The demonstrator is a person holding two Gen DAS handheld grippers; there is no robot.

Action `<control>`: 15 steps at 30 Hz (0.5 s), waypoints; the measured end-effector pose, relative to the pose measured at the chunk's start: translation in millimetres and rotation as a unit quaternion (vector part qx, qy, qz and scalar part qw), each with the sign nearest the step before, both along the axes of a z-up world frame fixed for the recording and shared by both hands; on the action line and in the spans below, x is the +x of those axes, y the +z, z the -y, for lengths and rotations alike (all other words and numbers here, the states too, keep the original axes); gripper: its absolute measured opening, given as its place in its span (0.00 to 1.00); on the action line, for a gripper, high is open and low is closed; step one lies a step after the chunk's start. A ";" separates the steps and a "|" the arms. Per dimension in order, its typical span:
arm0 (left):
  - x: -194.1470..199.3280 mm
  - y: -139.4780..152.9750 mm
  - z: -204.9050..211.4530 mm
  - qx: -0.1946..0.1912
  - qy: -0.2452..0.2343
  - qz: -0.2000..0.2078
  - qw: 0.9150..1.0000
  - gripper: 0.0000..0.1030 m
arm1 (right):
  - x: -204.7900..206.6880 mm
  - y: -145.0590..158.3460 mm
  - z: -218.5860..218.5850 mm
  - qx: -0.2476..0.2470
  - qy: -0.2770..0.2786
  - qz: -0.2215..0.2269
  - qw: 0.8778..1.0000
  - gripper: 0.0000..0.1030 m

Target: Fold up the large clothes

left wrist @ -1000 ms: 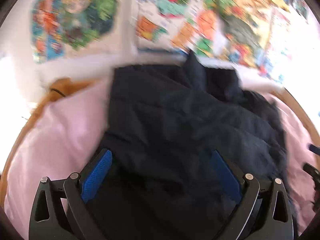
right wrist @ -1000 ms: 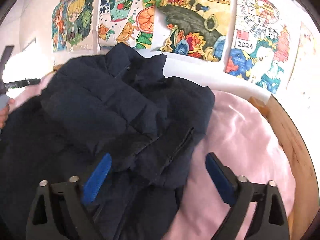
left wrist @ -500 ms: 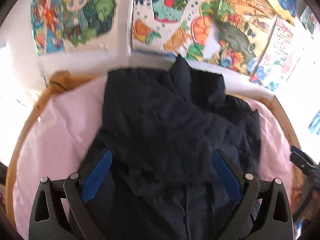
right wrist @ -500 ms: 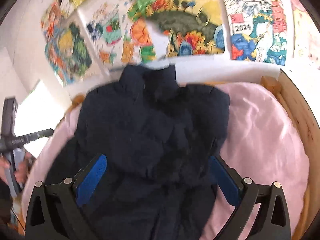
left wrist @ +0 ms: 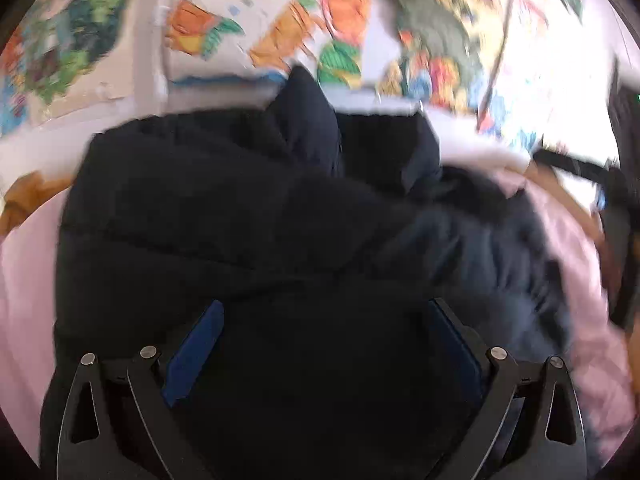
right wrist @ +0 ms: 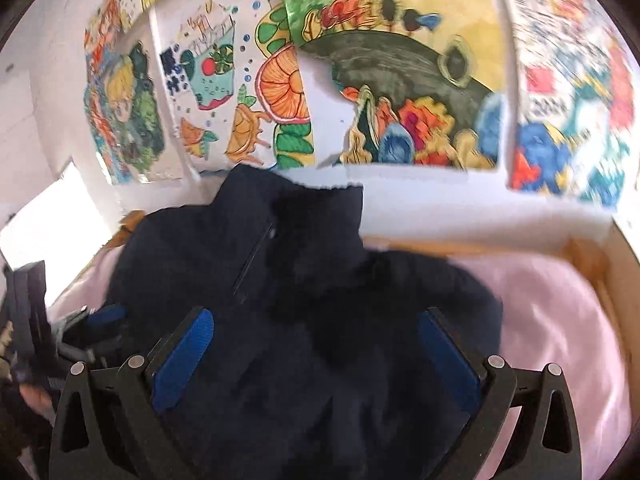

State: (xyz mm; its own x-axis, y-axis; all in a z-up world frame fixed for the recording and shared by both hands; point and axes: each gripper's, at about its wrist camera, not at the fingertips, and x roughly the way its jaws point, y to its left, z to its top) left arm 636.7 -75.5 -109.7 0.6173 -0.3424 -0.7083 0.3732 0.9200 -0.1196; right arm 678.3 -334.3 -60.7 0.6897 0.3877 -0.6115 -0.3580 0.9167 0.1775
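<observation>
Between and beyond the spread fingers (left wrist: pixel 208 328) of the left gripper (left wrist: pixel 324 320), left wrist view: dark navy padded jacket (left wrist: pixel 280 232), bunched, collar standing at the far side, lying on a pink bed sheet (left wrist: pixel 28 280). Fingers released, wide apart, grasping nothing. Past the collar: coloured drawings (left wrist: pixel 280 28) on a white wall. Picture blurred.

Between the parted fingers (right wrist: pixel 192 344) of the right gripper (right wrist: pixel 316 336), right wrist view: same jacket (right wrist: pixel 304 280), zip and collar pointing away. Fingers released, holding nothing. Right of the fingers: pink sheet (right wrist: pixel 560 320), wooden bed frame (right wrist: pixel 600 272). Left of the fingers: the other gripper (right wrist: pixel 104 320), partly visible. Beyond: wall drawings (right wrist: pixel 392 72).
</observation>
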 end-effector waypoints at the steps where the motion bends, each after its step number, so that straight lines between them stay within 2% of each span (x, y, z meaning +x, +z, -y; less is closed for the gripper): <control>1: 3.3 -2.9 -0.7 0.008 -0.019 0.009 1.000 0.95 | 11.0 -3.7 -3.6 -0.002 -0.003 0.007 1.000 1.00; 4: 10.0 -4.9 -8.9 0.000 -0.045 0.014 0.999 0.95 | 60.2 -18.7 -19.0 -0.003 -0.030 0.010 0.999 1.00; 7: 12.6 -5.0 -16.3 -0.022 -0.048 0.007 0.999 0.95 | 100.8 -33.2 -25.9 0.026 -0.065 -0.024 0.997 0.98; 10: 12.2 -1.8 -22.1 -0.043 -0.046 0.001 0.998 0.95 | 127.7 -43.0 -33.9 0.023 -0.091 -0.040 0.995 0.77; 11: 10.3 1.0 -24.1 -0.050 -0.045 0.000 0.998 0.95 | 132.8 -44.9 -36.5 0.013 -0.096 -0.041 0.994 0.67; 15: 7.7 14.3 -29.7 -0.061 -0.036 0.001 0.997 0.95 | 142.6 -52.9 -38.8 0.000 -0.102 -0.054 0.993 0.45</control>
State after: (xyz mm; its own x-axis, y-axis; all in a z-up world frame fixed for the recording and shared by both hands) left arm 644.5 -45.8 -95.5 0.5891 -0.4701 -0.6573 0.4381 0.8693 -0.2291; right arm 820.9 -295.5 -113.6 0.6842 0.2463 -0.6865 -0.1427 0.9683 0.2051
